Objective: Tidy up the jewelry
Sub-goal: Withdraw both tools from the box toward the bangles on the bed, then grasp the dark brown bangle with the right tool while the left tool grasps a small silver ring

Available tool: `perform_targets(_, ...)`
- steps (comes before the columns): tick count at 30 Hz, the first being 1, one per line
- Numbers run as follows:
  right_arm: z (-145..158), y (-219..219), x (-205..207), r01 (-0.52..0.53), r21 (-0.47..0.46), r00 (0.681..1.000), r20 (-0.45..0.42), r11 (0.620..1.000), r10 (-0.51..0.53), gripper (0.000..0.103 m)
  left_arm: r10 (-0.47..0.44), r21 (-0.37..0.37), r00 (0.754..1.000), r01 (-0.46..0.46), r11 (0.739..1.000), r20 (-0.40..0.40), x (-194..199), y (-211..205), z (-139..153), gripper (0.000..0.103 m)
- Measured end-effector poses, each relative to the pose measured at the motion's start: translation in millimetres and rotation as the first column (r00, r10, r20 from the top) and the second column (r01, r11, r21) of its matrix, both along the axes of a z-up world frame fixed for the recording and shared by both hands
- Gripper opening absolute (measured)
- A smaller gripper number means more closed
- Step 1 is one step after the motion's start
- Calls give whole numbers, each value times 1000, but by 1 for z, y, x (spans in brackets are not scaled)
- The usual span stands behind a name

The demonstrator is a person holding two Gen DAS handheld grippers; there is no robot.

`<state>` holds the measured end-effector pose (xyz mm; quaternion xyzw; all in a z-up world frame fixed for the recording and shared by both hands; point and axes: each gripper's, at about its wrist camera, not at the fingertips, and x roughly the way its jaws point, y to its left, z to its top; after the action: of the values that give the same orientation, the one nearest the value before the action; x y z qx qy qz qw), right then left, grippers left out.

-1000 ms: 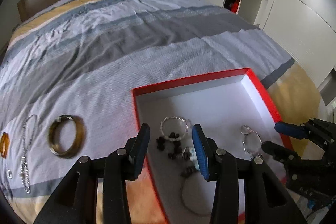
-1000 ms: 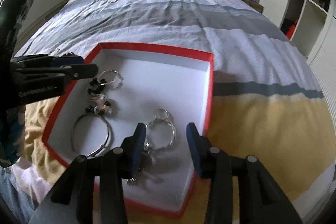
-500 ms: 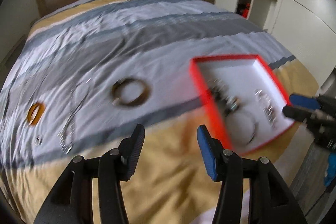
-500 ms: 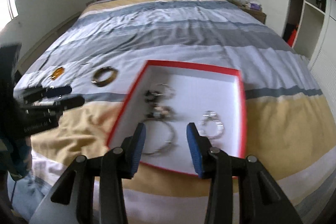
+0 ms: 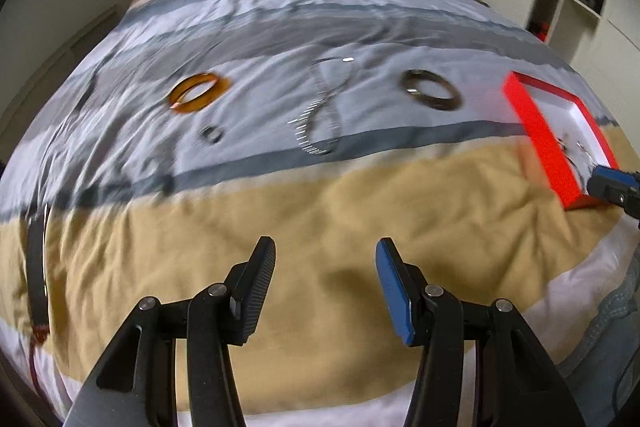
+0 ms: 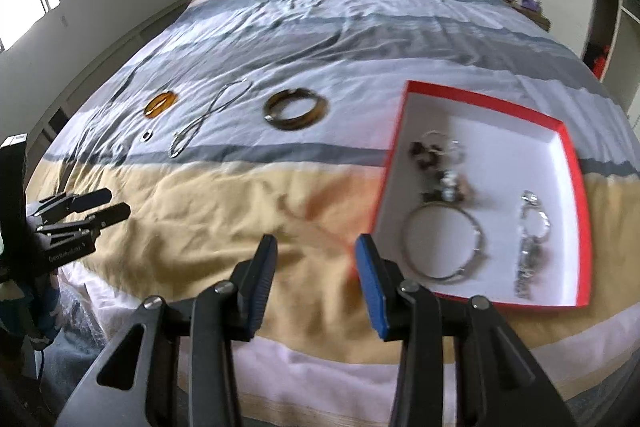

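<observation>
A red box (image 6: 576,187) with a white inside sits on the bed (image 6: 320,27), toward the bed's right edge and close to its foot edge, partly on the yellow stripe of the cover and partly on the pale grey one. Inside it, a cluster of dark and clear beads (image 6: 438,167) lies toward the box's left wall, a thin silver bangle (image 6: 442,245) lies just below the beads near the front-left corner, and a silvery chain piece with a ring (image 6: 532,239) lies along the right side.

Four pieces lie loose on the grey-and-white stripes toward the middle of the bed, in a row across it. A dark brown bangle (image 6: 294,109) is nearest the box. Left of it stretches a thin silver necklace (image 6: 204,119), its links bright and finely segmented. Further left is an amber-orange bangle (image 6: 160,103), glossy and translucent, and below it a small silver ring (image 6: 147,135).

The left gripper (image 5: 326,279) hovers above the yellow stripe near the foot edge, jaws spread wide with nothing between them. The right gripper (image 6: 316,279) hangs above the same stripe, just left of the box's front-left corner, jaws likewise apart and holding nothing.
</observation>
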<state>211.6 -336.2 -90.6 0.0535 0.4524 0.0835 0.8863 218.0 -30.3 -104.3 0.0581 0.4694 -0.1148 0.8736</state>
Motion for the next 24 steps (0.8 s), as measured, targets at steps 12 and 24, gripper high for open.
perform_targets(12,-12,35,56,-86,-9,996,-15,996,86,44,170,-50,985,-169,984,19,47,69,-13,56)
perform_targets(24,-24,67,154,-170,-49,985,-3,984,170,45,197,-51,980,-197,979,-4,137,80,-38,50)
